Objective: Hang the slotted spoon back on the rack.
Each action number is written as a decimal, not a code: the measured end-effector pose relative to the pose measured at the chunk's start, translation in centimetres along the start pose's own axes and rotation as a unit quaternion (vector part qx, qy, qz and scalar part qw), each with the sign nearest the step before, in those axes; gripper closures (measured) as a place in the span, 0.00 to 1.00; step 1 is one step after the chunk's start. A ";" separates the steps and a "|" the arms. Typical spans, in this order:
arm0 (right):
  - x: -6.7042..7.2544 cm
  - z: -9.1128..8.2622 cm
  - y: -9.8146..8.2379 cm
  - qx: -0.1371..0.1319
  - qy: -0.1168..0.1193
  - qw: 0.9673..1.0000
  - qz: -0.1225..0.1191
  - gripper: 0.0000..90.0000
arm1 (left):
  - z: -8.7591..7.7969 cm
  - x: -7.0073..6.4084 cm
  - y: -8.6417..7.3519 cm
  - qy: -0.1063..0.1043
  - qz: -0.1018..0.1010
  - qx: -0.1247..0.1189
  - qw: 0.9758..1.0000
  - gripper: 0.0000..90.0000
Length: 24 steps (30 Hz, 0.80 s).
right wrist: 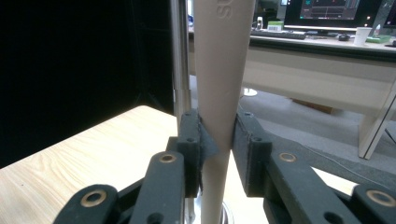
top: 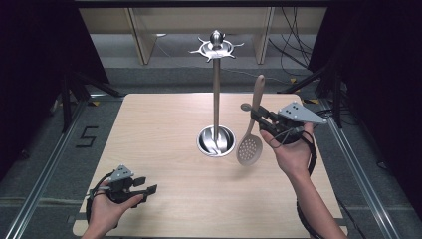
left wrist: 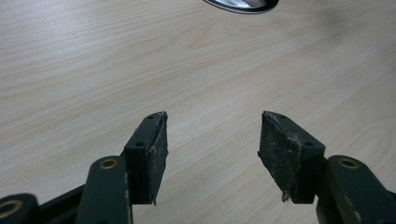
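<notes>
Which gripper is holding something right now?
The right gripper: its jaws are clamped on the beige slotted spoon. The left gripper hangs open over the table.

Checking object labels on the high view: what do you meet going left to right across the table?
Left tongs, open, near the table's front left corner → metal utensil stand at centre → beige slotted spoon → right tongs, shut on the spoon's handle.

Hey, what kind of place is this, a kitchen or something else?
Probably a lab or office workspace, not a kitchen: a bare wooden table boxed in by black curtains, loose cables on the floor behind it, and a desk with a lit monitor beyond.
</notes>
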State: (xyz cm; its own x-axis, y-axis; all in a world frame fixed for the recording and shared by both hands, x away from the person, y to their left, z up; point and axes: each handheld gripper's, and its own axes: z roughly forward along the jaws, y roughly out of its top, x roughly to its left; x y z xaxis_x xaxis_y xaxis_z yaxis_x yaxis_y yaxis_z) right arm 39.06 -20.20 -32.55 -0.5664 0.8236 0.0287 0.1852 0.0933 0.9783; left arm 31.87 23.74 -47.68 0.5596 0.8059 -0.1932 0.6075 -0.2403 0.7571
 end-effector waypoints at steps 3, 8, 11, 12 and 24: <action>0.0 0.1 0.2 -0.002 0.000 1.000 -0.009 0.83 | 0.0 0.0 0.0 0.002 -0.005 0.000 1.000 0.46; 0.1 0.3 0.4 -0.003 0.001 1.000 -0.009 0.83 | 0.0 0.0 0.0 0.000 -0.006 -0.004 1.000 0.46; 0.1 0.4 0.5 -0.002 -0.001 1.000 -0.010 0.83 | 0.1 0.0 -0.1 -0.001 -0.005 -0.004 1.000 0.46; 0.1 0.5 0.5 -0.003 -0.002 1.000 -0.014 0.83 | 0.0 0.0 0.0 0.000 -0.002 -0.004 1.000 0.46; 0.2 1.0 1.0 0.006 -0.002 1.000 0.001 0.83 | 0.0 0.0 0.0 0.001 -0.002 -0.004 1.000 0.46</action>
State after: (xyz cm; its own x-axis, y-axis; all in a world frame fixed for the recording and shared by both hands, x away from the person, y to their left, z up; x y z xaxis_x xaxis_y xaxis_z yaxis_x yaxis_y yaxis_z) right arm 39.90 -19.38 -31.74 -0.5637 0.8255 0.0291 0.1954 0.0990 0.9757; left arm 31.88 23.73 -47.70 0.5563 0.8076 -0.1960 0.6053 -0.2322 0.7614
